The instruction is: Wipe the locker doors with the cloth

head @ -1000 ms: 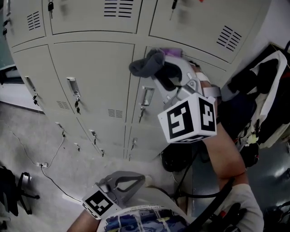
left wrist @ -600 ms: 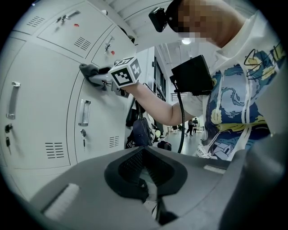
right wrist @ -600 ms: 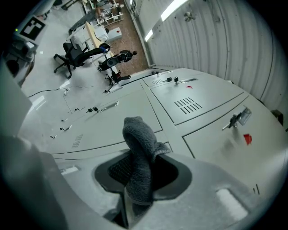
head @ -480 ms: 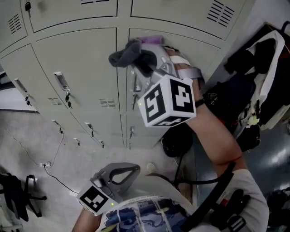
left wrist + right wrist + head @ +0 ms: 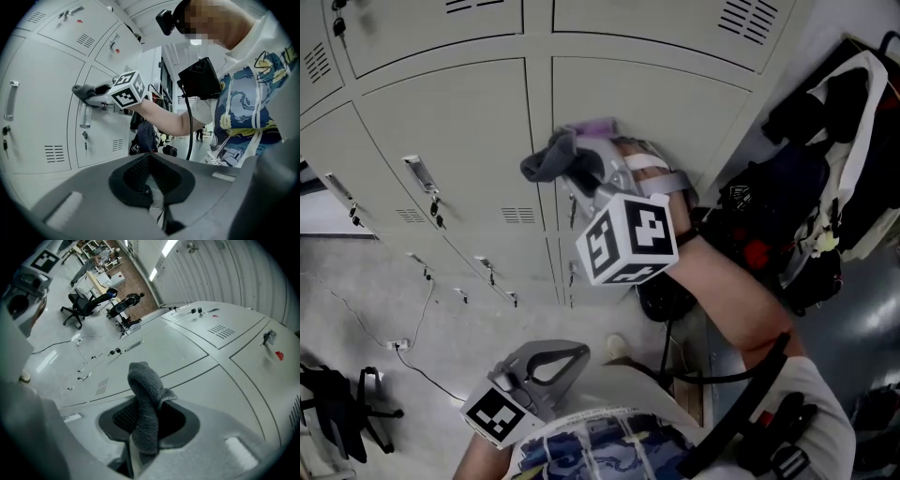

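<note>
Clamping the grey cloth (image 5: pixel 146 401), the jaws of the right gripper (image 5: pixel 144 427) are closed on its lower folds, and the rest of it stands up in a twisted bunch above them. In the head view I see that same cloth (image 5: pixel 547 159) at the tip of the right gripper (image 5: pixel 574 173). It is held up to the locker doors (image 5: pixel 455 131), right at the seam between two doors in the middle row. From the left gripper view the cloth (image 5: pixel 83 90) looks pressed against the door just above a vertical handle (image 5: pixel 85 117), though I cannot be sure it is touching. The marker cube (image 5: pixel 626 239) sits behind the jaws, with the person's bare forearm (image 5: pixel 741 300) running back from it.

The left gripper (image 5: pixel 150 180) has its jaws together with nothing between them. I hold it low and close to the body, well apart from the lockers. In the head view the left gripper (image 5: pixel 551 364) hangs just above a patterned shirt (image 5: pixel 591 455).

Further out, the other doors carry small handles (image 5: pixel 420 173) and vent slots (image 5: pixel 518 216). Dark bags and clothing (image 5: pixel 825 178) hang to the right of the lockers. A thin cable (image 5: pixel 356 323) trails across the pale floor (image 5: pixel 412 291) on the left. In the right gripper view, an office chair (image 5: pixel 86 303) stands far down the room.
</note>
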`<action>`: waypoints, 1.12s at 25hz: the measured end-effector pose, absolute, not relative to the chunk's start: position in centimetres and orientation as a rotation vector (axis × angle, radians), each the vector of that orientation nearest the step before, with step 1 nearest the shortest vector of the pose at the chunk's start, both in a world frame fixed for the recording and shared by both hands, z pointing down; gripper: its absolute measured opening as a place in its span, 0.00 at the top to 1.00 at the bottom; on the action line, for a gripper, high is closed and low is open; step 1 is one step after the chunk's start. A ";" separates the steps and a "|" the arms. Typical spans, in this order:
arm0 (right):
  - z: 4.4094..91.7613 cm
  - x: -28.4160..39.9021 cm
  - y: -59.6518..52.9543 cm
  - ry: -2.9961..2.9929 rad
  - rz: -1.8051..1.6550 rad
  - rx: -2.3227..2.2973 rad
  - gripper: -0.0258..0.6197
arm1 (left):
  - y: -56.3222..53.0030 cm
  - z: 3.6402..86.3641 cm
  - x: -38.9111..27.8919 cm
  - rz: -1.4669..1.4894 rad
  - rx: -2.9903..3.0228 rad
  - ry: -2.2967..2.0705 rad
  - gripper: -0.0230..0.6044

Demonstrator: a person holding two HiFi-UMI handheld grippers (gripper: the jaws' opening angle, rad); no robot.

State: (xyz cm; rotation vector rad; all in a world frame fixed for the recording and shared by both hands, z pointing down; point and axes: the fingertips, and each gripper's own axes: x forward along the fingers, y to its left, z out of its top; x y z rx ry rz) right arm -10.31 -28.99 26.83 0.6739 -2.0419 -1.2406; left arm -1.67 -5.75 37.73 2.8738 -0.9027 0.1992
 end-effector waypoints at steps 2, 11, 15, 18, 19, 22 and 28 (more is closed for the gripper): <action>27.2 -10.2 -29.0 -2.042 -1.247 0.680 0.79 | -5.8 37.8 -1.7 0.204 2.868 -0.905 0.96; 28.9 -9.9 -28.5 -2.035 -1.217 0.662 0.79 | -6.0 37.7 -1.6 0.202 2.867 -0.919 0.96; 32.2 -9.6 -28.9 -2.039 -1.142 0.610 0.79 | -5.8 37.9 -1.6 0.208 2.861 -0.924 0.96; 34.5 -9.6 -29.0 -2.042 -1.084 0.572 0.79 | -5.7 38.0 -1.7 0.211 2.854 -0.928 0.96; 35.1 -9.6 -29.0 -2.043 -1.070 0.562 0.79 | -5.7 38.0 -1.8 0.209 2.853 -0.931 0.96; 36.3 -9.8 -29.0 -2.041 -1.041 0.536 0.79 | -5.7 38.0 -1.8 0.203 2.852 -0.936 0.96; 36.6 -9.8 -28.8 -2.075 -1.010 0.505 0.79 | -5.6 38.0 -1.6 0.212 2.856 -0.931 0.96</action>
